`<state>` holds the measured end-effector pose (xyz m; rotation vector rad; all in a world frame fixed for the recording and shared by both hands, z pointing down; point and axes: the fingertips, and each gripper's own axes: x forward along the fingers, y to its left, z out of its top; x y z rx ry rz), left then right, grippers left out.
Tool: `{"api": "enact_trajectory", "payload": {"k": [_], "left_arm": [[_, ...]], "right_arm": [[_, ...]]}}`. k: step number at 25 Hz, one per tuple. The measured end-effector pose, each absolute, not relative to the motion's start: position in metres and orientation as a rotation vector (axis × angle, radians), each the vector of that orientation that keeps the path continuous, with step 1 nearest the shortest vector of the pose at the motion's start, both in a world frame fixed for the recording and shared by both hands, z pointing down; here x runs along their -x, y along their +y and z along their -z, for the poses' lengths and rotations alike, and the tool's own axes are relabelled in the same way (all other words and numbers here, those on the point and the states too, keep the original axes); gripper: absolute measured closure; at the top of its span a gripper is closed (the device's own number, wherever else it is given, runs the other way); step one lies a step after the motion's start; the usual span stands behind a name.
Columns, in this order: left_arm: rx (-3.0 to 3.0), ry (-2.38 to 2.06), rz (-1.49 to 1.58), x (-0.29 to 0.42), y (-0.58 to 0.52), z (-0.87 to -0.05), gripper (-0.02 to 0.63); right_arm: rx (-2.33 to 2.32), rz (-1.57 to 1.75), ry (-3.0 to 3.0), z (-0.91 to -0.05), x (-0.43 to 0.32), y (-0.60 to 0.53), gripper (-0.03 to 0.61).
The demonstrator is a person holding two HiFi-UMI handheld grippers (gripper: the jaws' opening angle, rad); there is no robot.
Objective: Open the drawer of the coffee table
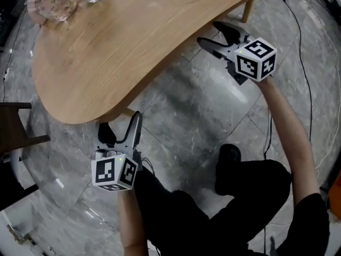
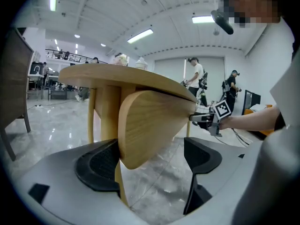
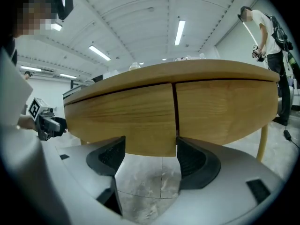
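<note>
Head view: a clear glass dish [image 1: 56,5] sits at the far left end of the wooden worktop [image 1: 133,41]. The left tool [image 1: 121,122] is at the worktop's near, round end, low over the grey floor [image 1: 192,105]. Its two jaws are spread wide. In the left gripper view, the end of a wooden drawer front [image 2: 150,121] stands between them. It is close to one jaw and clear of the other.

The right tool [image 1: 209,32] is further right, at the worktop's long side. Its jaws are spread wide too. In the right gripper view, the other end of that drawer front [image 3: 124,118] is between them and is not pinched. A thin dark gap splits it from the next front [image 3: 220,111]. Both fronts sit just under the worktop's edge.
</note>
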<state>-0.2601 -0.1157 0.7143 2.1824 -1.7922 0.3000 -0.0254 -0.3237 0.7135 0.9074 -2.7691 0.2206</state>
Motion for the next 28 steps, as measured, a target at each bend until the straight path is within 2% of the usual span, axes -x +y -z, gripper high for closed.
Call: {"api": "enact_trajectory", "payload": {"k": [28], "left_arm": [[-2.200, -1.787, -0.412, 0.242, -0.100, -0.720, 0.179]], "right_arm": [[-0.881, -0.147, -2.681, -0.721, 0.017, -0.308, 0.290]]}}
